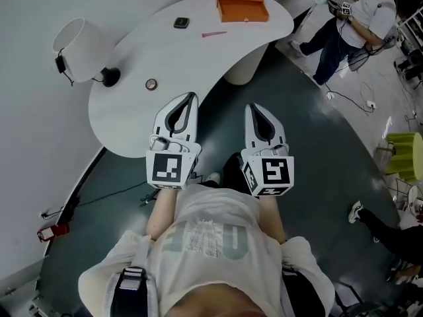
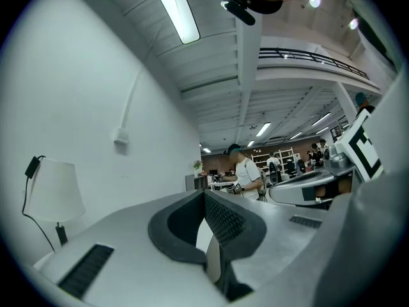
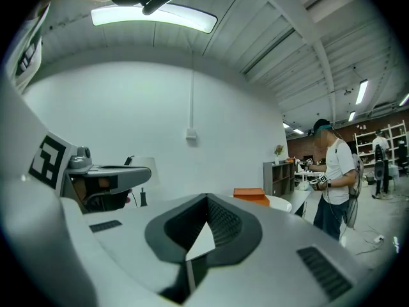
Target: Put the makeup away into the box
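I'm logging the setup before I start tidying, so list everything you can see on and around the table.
table: one, white, curved, ahead of the grippers
box: one, orange, far end of the table
small dark case: one, on the table left of the box
thin pink stick: one, on the table near the box
small round item: one, dark, on the table near the lamp
lamp: one, white shade, black base, left end of the table
stool: one, yellow-green, right edge
red object: one, on the floor at left
bystander: one, white top, beyond the table
left gripper: white, shut, empty
right gripper: white, shut, empty
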`<move>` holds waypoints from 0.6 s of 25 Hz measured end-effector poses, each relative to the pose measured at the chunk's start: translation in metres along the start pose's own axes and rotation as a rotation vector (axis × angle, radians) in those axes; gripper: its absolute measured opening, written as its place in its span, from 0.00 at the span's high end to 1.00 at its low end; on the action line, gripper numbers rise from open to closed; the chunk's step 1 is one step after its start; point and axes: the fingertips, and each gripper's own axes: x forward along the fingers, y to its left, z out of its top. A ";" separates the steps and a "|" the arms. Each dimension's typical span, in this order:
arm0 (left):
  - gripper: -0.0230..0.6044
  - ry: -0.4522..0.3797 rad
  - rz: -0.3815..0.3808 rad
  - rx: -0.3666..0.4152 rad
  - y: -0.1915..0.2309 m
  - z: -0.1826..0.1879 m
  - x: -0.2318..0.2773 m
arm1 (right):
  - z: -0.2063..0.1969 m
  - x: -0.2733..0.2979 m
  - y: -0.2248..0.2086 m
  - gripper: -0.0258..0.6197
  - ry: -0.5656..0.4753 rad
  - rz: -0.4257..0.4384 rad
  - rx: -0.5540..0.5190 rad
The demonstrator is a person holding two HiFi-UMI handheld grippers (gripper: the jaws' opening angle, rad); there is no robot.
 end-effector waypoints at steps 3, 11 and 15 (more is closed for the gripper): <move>0.96 0.008 -0.008 -0.014 0.007 -0.009 0.021 | -0.007 0.010 -0.006 0.95 0.016 -0.004 -0.020; 0.96 -0.009 -0.029 -0.001 0.003 -0.008 0.092 | 0.008 0.070 -0.050 0.95 -0.028 0.025 -0.030; 0.96 -0.012 -0.024 -0.004 -0.002 -0.007 0.138 | 0.022 0.105 -0.081 0.95 -0.054 0.066 -0.053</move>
